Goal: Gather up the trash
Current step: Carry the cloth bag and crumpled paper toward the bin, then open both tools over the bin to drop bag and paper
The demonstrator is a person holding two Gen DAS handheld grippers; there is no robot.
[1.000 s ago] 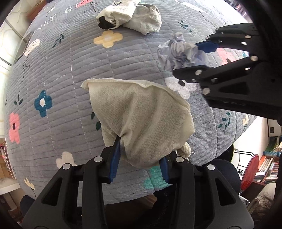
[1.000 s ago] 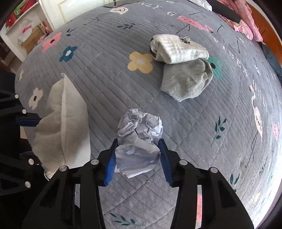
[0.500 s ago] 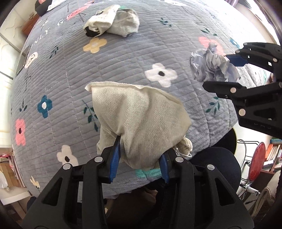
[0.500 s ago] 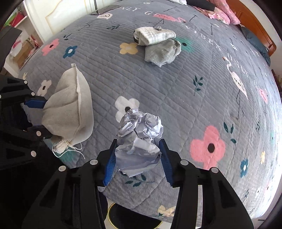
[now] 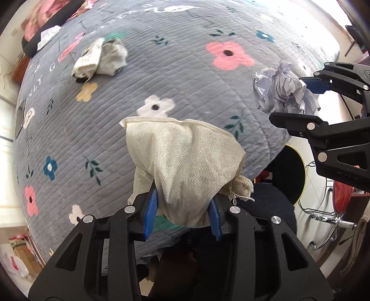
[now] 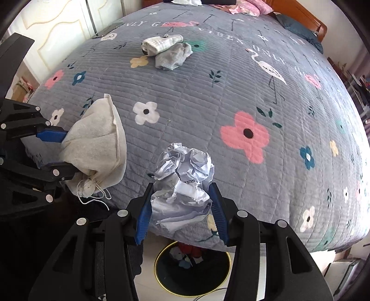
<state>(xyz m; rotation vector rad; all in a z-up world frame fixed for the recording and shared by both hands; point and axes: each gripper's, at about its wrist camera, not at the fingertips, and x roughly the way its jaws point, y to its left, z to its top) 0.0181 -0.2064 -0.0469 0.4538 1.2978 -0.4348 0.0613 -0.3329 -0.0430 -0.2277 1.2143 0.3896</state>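
My left gripper [image 5: 182, 208] is shut on a cream cloth drawstring bag [image 5: 185, 162], held above the near edge of the bed; the bag also shows in the right wrist view [image 6: 97, 143]. My right gripper [image 6: 181, 208] is shut on a crumpled ball of white paper [image 6: 185, 183], also seen in the left wrist view [image 5: 282, 90]. A black trash bin with a gold rim [image 6: 193, 268] stands on the floor below the right gripper, with some scraps inside. Its edge shows in the left wrist view [image 5: 293, 176].
The grey quilt with flower prints [image 6: 231, 92] covers the bed. A white sock and a grey sock [image 6: 166, 49] lie together near its far side. A white door [image 6: 57, 30] is at the left, and pillows [image 6: 245, 7] lie at the headboard.
Both grippers have pulled back from the bed toward its near edge, each still holding its item. The trash bin on the floor has come into full view below the right gripper.
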